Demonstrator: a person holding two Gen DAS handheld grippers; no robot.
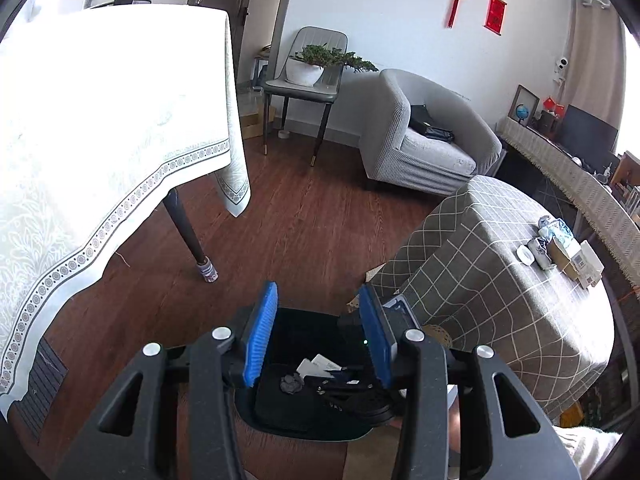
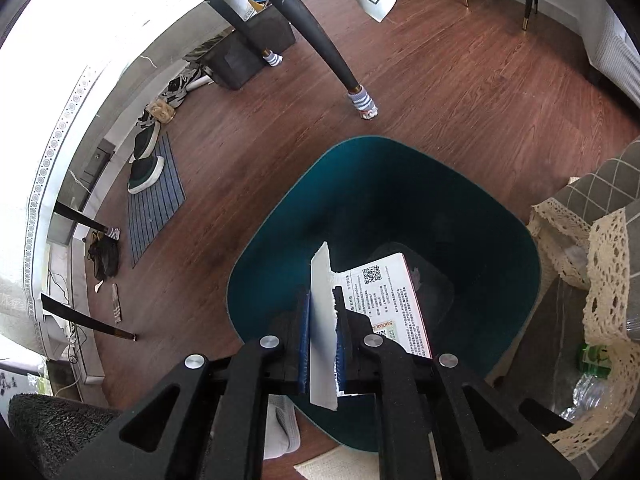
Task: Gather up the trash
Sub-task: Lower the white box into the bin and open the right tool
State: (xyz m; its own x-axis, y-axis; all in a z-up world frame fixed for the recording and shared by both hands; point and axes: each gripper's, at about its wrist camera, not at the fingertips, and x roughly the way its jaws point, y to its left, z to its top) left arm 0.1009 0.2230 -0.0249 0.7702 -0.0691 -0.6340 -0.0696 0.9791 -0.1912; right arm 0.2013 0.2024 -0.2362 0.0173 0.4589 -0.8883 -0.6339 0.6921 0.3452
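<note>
A dark teal trash bin [image 2: 280, 216] stands on the wooden floor. My right gripper [image 2: 322, 336] is shut on a torn white cardboard package [image 2: 322, 320] with printed text and a QR code, and holds it over the bin's opening. In the left wrist view the same bin [image 1: 264, 412] lies below my left gripper [image 1: 320, 340], which is open and empty. The right gripper with the package [image 1: 320, 364] shows between the left fingers, above the bin. A grey crumpled scrap [image 1: 291, 384] lies in the bin.
A table with a white cloth [image 1: 100, 128] stands at left, its leg [image 1: 188, 236] near the bin. A low table with a grey checked cloth [image 1: 500, 288] at right holds several small items [image 1: 560, 248]. Shoes and a mat [image 2: 154, 184] lie on the floor.
</note>
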